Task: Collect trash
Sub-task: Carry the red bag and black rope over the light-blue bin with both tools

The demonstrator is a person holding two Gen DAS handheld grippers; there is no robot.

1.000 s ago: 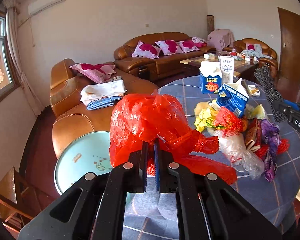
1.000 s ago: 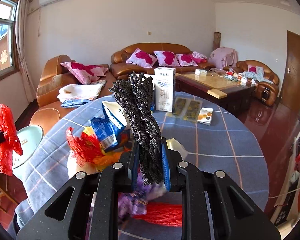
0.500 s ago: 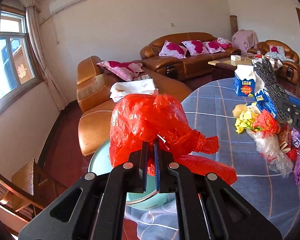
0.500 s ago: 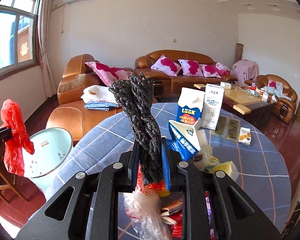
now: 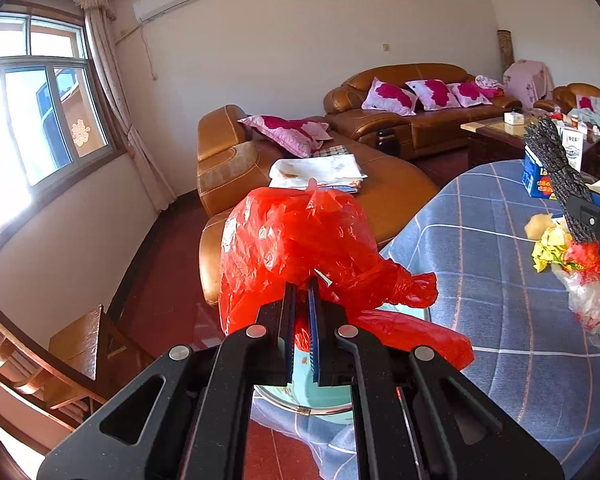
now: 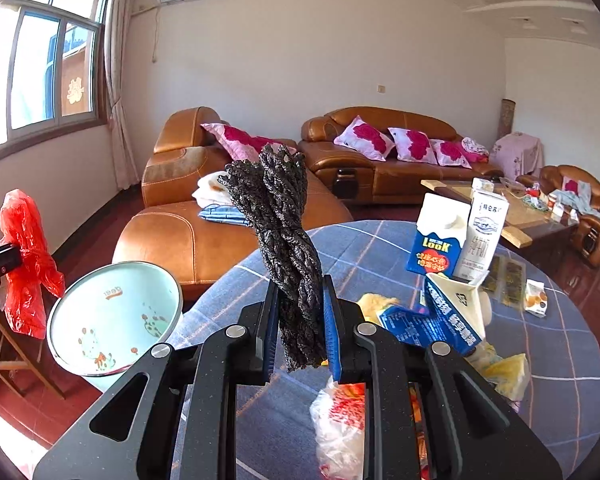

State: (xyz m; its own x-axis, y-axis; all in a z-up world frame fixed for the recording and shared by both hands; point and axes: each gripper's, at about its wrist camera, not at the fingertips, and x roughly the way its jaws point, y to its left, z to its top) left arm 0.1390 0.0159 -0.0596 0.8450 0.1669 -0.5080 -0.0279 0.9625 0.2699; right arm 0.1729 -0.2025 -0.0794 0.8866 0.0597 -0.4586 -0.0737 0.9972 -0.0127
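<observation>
Closest to each camera, both grippers are clamped on trash. The left gripper has its jaws almost fully together, pinching a crumpled red plastic bag that bulges up and to the right of the fingertips, a knotted twist sticking out toward the table. Directly beneath that bag, a pale green enamel basin shows between and below the fingers; in the right wrist view the same basin stands just off the table's left edge, tilted toward the camera, with small painted figures inside.

The right gripper is closed only as far as its load allows, pressing from both sides on a dark twisted rope bundle that stands upright above the pads. Below and to the right of it, the rest of the trash lies heaped on the blue checked tablecloth: a clear bag with red print, a crushed blue and white carton, and yellow wrappers. Farther back on the table stand a blue "LOOK" carton and a white milk carton, side by side and touching, with small packets to their right.

Beyond the table is a brown leather sofa with folded cloths on its seat and pink flowered cushions along its back, a window at left.
</observation>
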